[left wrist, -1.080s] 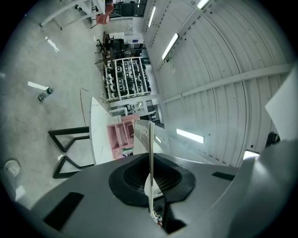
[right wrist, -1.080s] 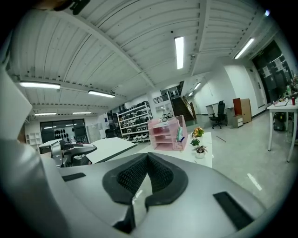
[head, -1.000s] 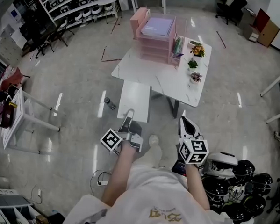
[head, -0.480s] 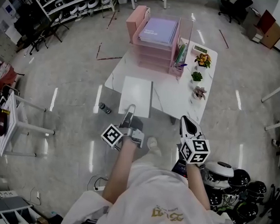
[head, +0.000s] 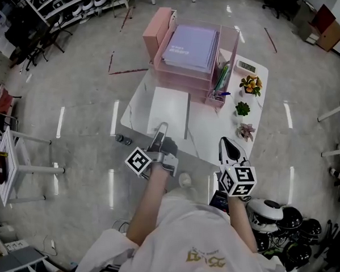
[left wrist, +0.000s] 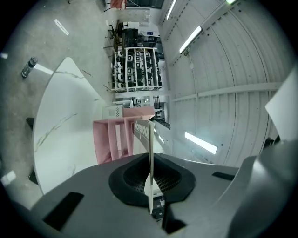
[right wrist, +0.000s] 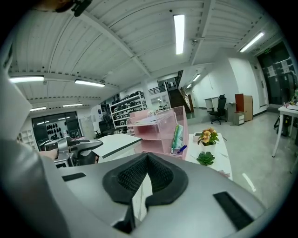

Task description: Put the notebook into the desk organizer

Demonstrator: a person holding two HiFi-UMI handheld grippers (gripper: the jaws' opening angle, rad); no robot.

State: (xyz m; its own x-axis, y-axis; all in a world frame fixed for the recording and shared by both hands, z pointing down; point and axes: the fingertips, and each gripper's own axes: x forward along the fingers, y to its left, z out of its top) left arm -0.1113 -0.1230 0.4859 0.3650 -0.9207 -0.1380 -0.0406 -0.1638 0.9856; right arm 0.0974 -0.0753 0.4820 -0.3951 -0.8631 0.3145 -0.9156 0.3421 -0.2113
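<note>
A white notebook (head: 170, 111) hangs flat over the front of the white table (head: 215, 135), and my left gripper (head: 161, 128) is shut on its near edge. In the left gripper view the notebook (left wrist: 150, 139) shows edge-on, pinched between the dark pads, with the pink desk organizer (left wrist: 122, 137) beyond it. The organizer (head: 188, 62) stands at the table's far side with a purple book (head: 191, 40) on top. My right gripper (head: 227, 144) is shut and holds nothing, to the right near the table's front edge. From the right gripper view (right wrist: 148, 160) the organizer (right wrist: 159, 132) and notebook (right wrist: 118, 142) are both in sight.
Three small potted plants (head: 242, 108) line the table's right side, with pens in a holder (head: 220, 84) by the organizer. A small can (head: 123, 139) lies on the floor left of the table. Dark helmets (head: 281, 229) crowd the floor at lower right. Shelving (head: 63, 2) stands at upper left.
The person has stepped toward the table. The left gripper and the notebook have moved from in front of the table to over its front part, nearer the organizer.
</note>
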